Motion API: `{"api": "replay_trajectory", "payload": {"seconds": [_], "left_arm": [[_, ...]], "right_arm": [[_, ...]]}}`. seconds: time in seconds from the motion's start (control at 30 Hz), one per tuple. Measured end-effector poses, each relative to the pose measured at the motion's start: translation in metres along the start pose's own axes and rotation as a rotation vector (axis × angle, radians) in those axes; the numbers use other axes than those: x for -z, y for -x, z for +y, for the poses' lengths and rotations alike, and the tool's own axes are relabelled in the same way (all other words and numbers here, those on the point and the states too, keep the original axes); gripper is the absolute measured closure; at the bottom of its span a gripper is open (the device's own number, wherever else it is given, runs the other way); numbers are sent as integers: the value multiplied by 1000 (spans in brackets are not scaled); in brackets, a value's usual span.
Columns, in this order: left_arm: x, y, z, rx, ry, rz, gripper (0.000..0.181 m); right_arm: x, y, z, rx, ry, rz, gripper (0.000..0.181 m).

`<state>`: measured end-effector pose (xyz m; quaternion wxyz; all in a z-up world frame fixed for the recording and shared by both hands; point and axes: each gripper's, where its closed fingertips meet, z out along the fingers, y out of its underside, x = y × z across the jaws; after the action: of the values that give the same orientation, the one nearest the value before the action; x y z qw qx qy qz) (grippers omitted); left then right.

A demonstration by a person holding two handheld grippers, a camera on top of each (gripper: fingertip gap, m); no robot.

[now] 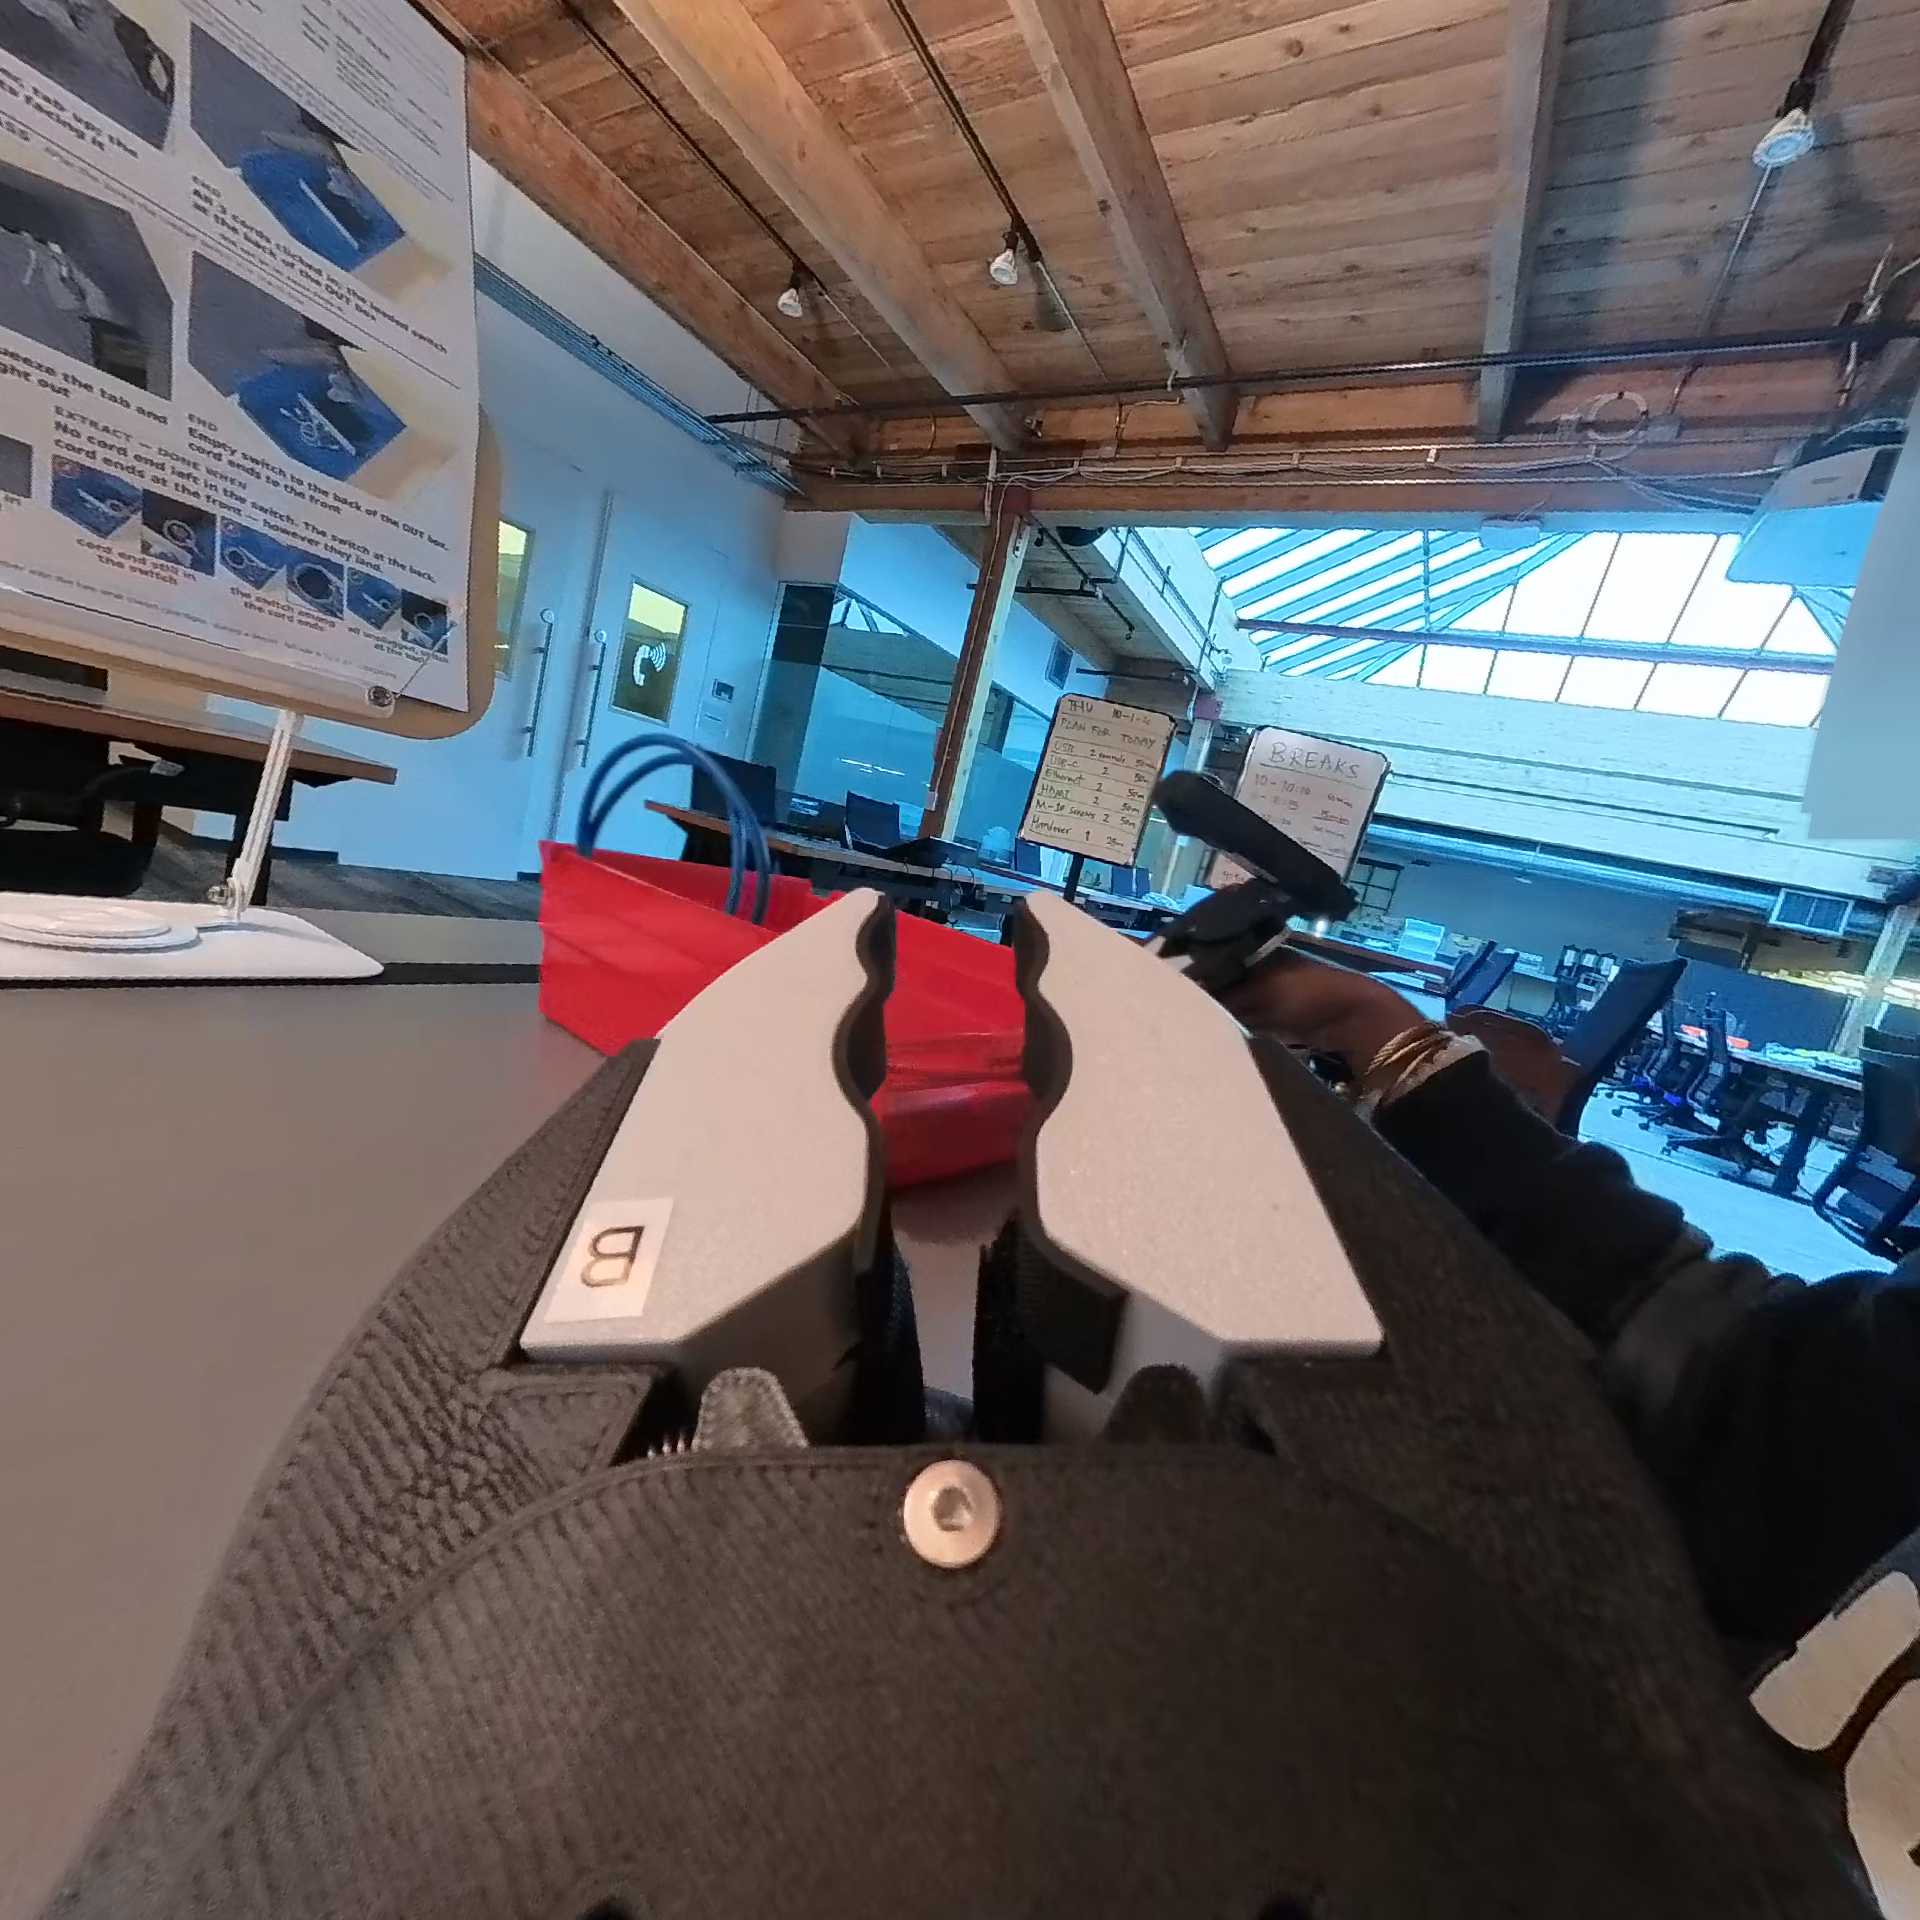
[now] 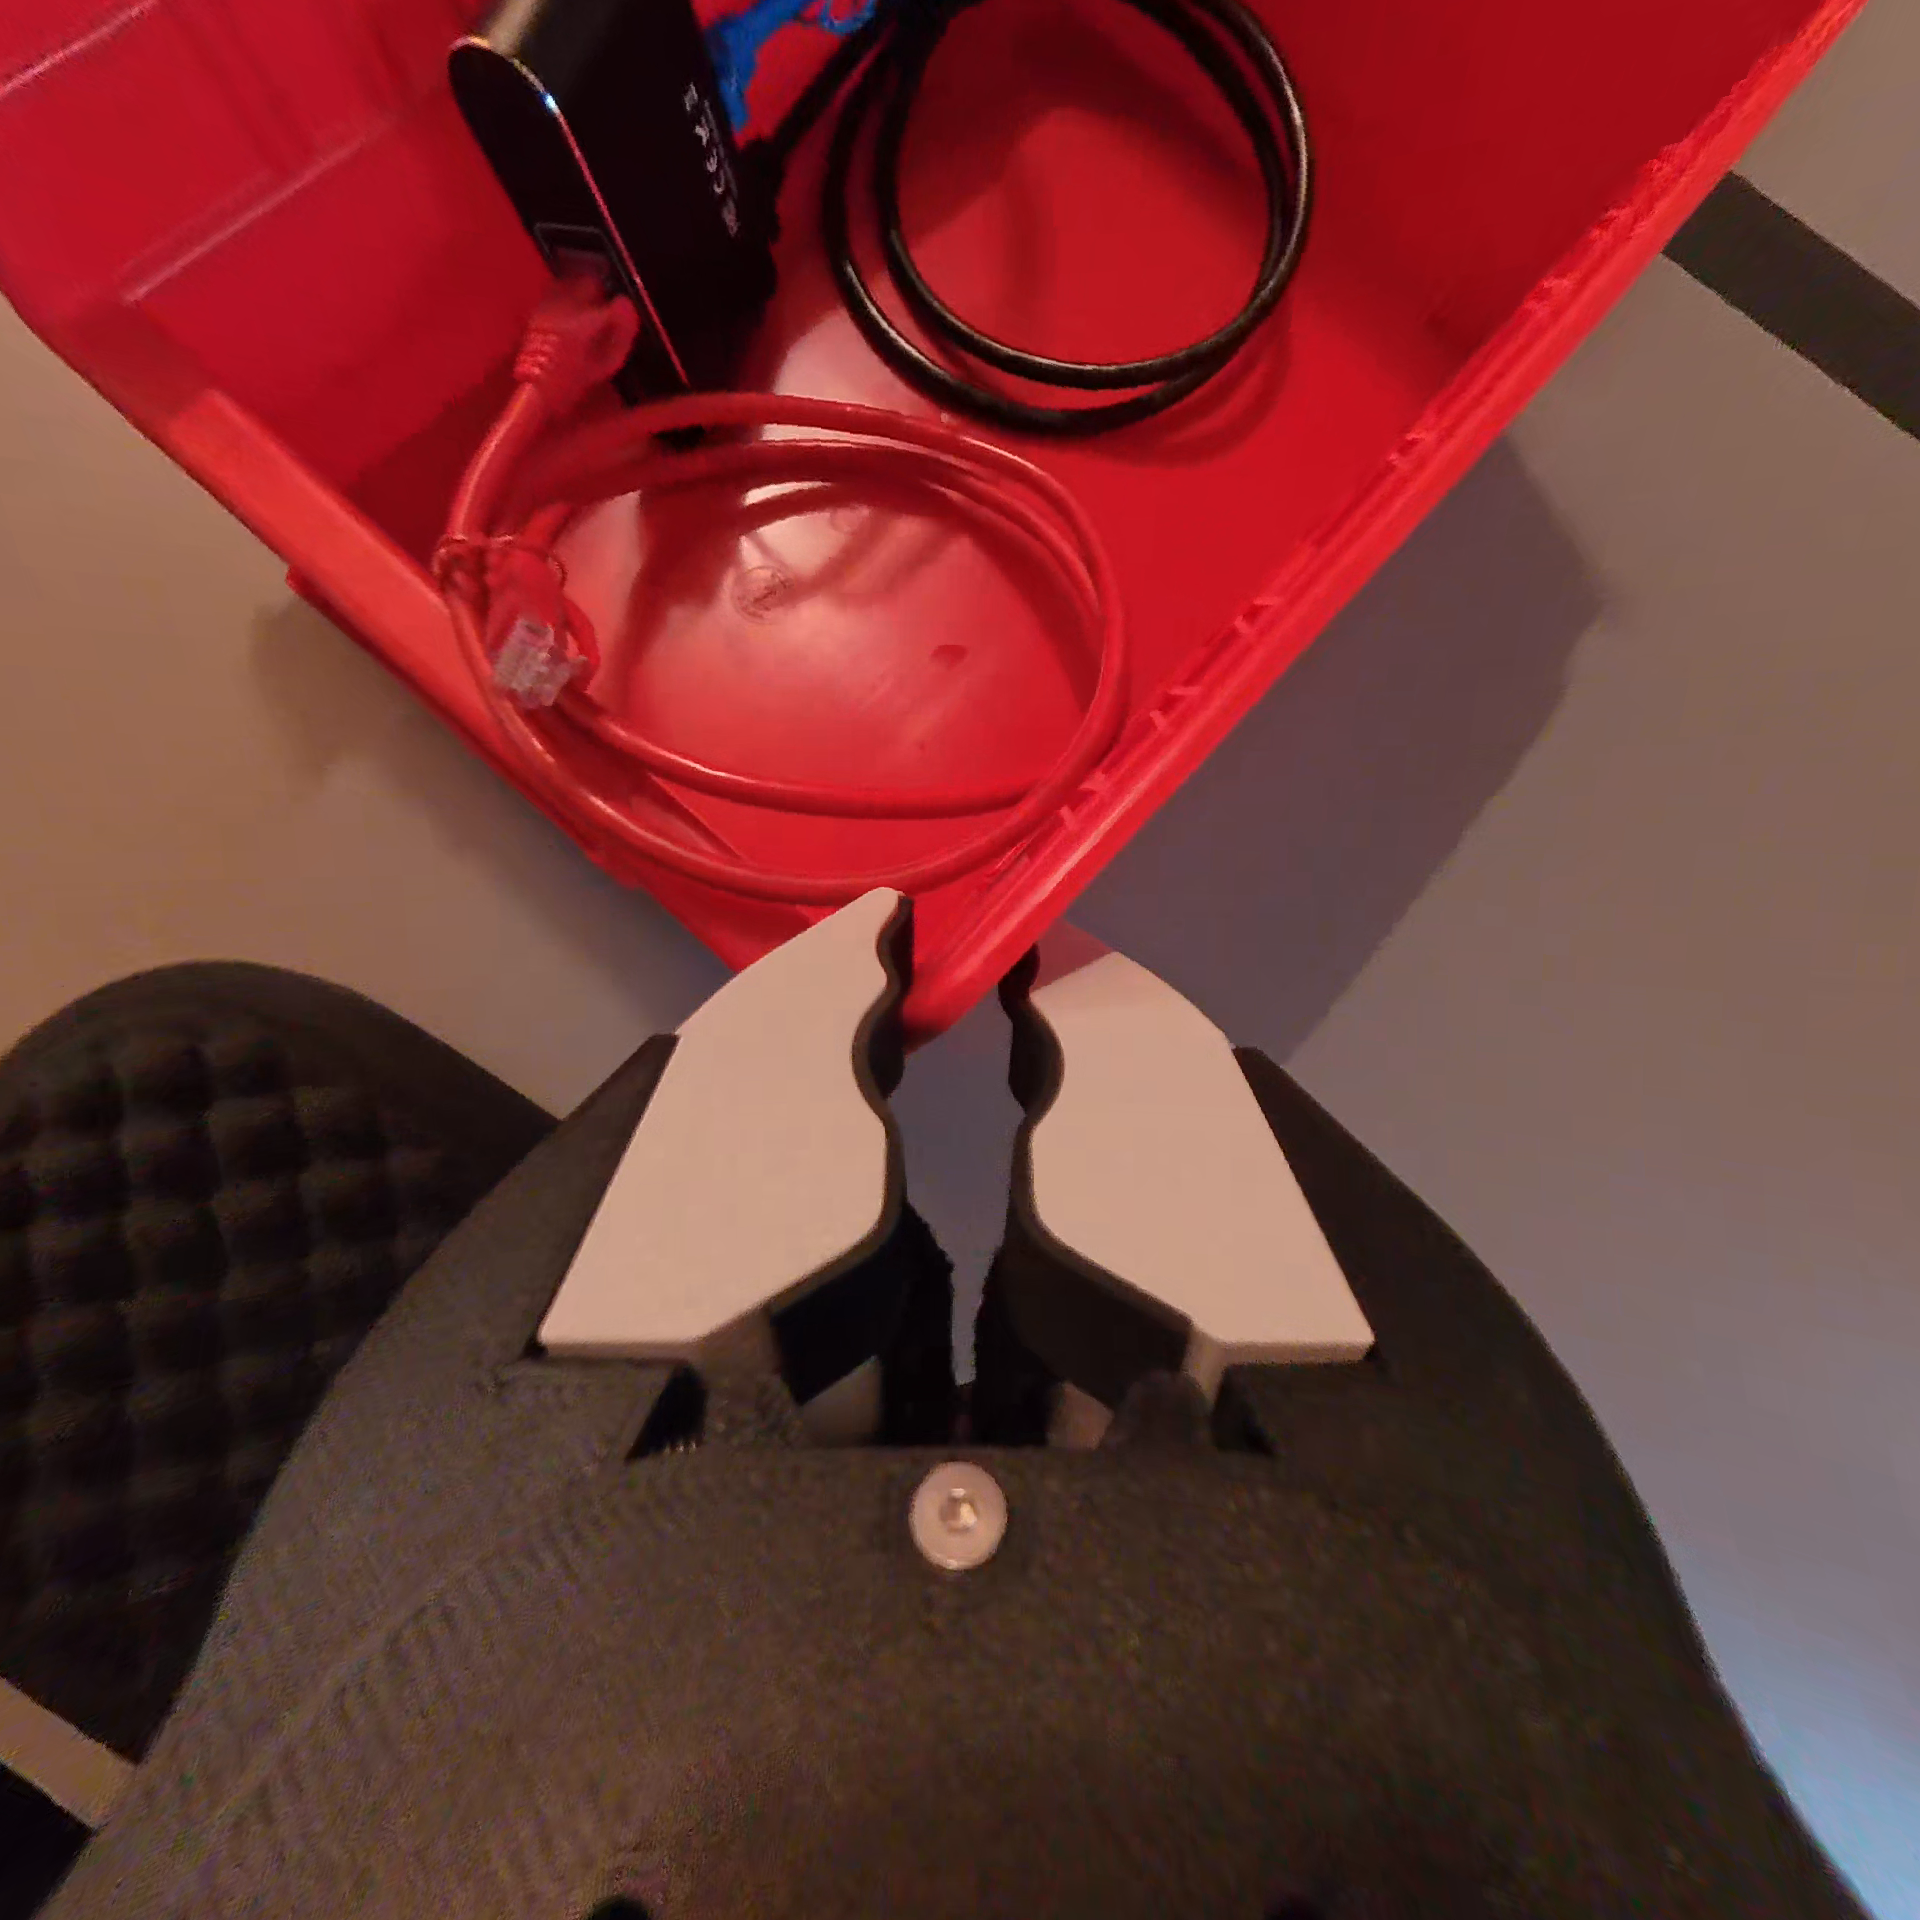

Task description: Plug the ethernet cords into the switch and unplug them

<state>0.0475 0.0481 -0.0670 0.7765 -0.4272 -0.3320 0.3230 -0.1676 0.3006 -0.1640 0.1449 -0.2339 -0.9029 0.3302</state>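
Observation:
The red bin (image 2: pixel 1351 468) holds a black switch (image 2: pixel 634 177) at its far side. A red ethernet cord (image 2: pixel 1101 644) has one end plugged into the switch, and its clear free plug (image 2: pixel 530 660) lies on the coil. A coiled black cord (image 2: pixel 1039 400) and part of a blue cord (image 2: pixel 769 31) lie beside the switch. My right gripper (image 2: pixel 956 945) is open and empty over the bin's near corner. My left gripper (image 1: pixel 954 925) is open and empty, low over the table, pointing at the bin (image 1: pixel 644 935). The blue cord (image 1: pixel 665 746) loops above the bin's rim. The right gripper (image 1: pixel 1247 894) shows above the bin, held by a hand.
An instruction sheet on a stand (image 1: pixel 239 312) with a white base (image 1: pixel 187 945) stands at the left of the dark table (image 1: pixel 260 1195). A black foam pad (image 2: pixel 156 1195) lies left of my right gripper. A black tape strip (image 2: pixel 1808 291) crosses the table beyond the bin. There is about 35 centimeters between the tips of the two grippers.

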Motion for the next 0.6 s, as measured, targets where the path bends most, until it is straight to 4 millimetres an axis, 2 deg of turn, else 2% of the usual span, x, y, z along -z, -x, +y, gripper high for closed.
{"api": "replay_trajectory", "payload": {"seconds": [0.6], "left_arm": [[-1, -3, 2, -24, 13, 6, 159]], "right_arm": [[-41, 93, -65, 147, -56, 23, 163]]}}
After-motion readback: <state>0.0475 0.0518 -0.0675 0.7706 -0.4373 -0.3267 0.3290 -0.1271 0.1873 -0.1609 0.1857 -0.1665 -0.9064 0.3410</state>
